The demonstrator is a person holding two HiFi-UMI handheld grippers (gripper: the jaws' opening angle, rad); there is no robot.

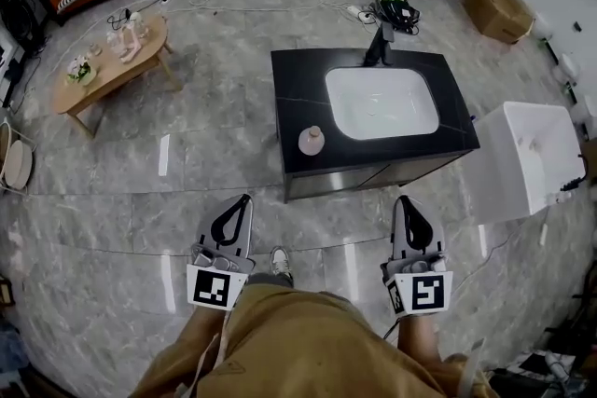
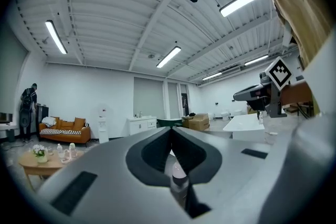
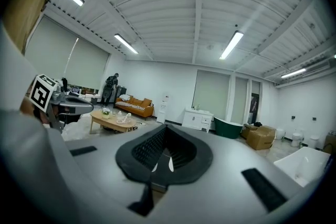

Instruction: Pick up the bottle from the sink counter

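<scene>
1. Here, nearest me: my left tool [image 1: 242, 202] and right tool [image 1: 404, 200], both closed up and empty.
2. Farther: the bottle [image 1: 311, 140], upright near the front left corner of the sink bench [image 1: 298, 89], beside the basin [image 1: 381, 102].
3. It is probably light, rigid and smooth, so I would grip low on its round body.

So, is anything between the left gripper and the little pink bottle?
Nothing visible. Only bare grey floor lies between the left gripper and the small round pink bottle on the black sink counter.
</scene>
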